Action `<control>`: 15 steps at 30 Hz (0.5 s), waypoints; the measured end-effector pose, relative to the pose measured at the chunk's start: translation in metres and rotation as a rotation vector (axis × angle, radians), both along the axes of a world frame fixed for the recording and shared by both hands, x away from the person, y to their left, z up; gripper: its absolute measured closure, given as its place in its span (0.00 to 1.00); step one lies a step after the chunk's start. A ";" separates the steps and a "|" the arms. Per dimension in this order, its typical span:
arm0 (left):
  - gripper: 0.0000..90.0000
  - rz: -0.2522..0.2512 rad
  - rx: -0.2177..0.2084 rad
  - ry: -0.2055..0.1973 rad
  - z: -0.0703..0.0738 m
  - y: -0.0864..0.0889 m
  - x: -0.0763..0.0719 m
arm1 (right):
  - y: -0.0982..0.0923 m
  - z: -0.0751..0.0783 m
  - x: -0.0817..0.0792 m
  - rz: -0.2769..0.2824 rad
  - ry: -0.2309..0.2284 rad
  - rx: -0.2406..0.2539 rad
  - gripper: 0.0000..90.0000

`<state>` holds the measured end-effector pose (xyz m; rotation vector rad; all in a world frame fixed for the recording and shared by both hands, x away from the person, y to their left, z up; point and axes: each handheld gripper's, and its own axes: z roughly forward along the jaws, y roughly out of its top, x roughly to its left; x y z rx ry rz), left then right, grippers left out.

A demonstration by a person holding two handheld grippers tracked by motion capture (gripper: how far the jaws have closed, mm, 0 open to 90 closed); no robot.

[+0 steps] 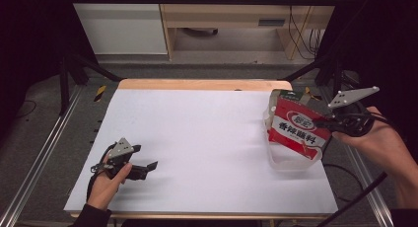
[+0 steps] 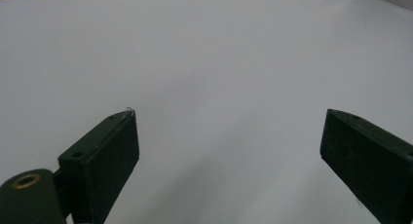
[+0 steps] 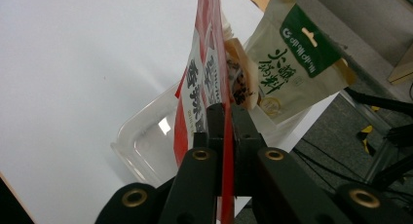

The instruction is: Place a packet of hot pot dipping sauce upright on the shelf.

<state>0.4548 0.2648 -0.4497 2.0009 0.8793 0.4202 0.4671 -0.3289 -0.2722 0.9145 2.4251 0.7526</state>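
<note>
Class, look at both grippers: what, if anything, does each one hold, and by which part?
The right gripper is shut on the red packet, pinching its edge above the clear plastic container. The left gripper is open over the white table, holding nothing.

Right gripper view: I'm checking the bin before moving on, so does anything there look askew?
The red packet hangs tilted over the clear bin, pinched by the right tool. The beige packet leans out over the bin's far rim. No spill or damage is visible.
</note>
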 end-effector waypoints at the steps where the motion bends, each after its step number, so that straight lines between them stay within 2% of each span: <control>1: 0.08 -0.001 0.000 0.001 0.000 0.000 0.000 | 0.000 -0.003 0.001 -0.001 0.001 0.002 1.00; 8: 0.08 -0.006 0.003 0.001 0.000 -0.001 0.000 | -0.003 -0.020 0.003 -0.016 0.018 0.027 1.00; 15: 0.08 -0.007 0.003 0.000 0.000 -0.001 0.000 | -0.010 -0.029 0.002 -0.031 0.024 0.053 1.00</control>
